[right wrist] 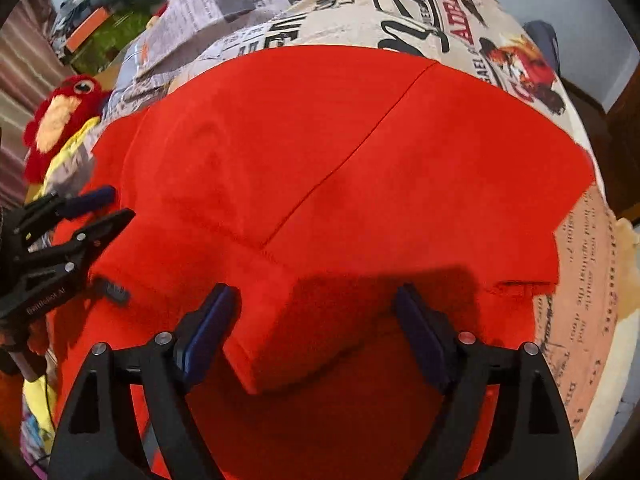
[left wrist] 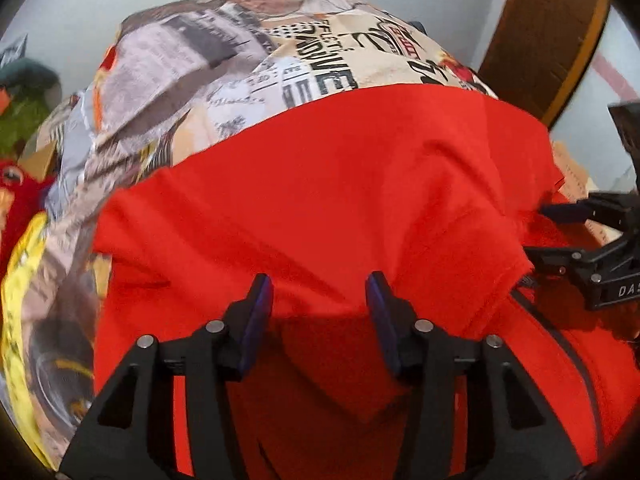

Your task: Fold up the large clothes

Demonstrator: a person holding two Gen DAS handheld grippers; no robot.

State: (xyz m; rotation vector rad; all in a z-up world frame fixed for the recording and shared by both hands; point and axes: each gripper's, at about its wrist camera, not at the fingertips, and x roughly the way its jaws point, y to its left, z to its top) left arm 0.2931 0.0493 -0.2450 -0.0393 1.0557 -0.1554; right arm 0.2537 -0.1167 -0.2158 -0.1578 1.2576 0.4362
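The left gripper (left wrist: 320, 292) stands with its blue pads (left wrist: 256, 320) partly apart, a fold of the red garment (left wrist: 320, 168) lying between them but not pinched. The right gripper (right wrist: 316, 308) is spread wider, its pads (right wrist: 208, 332) clear of the folded corner of the garment (right wrist: 320, 152) that sits between them. Both point steeply down at the cloth from just above it.

The garment lies spread and partly folded on a bed covered by a newspaper-print sheet (left wrist: 224, 80).

The left wrist view shows the right gripper at its right edge, beside the garment's hem, and a brown wooden panel (left wrist: 552, 32) beyond the bed. The right wrist view shows the left gripper at its left edge, a straight seam across the garment, and a red plush toy (right wrist: 60, 120) beside the bed's far left.
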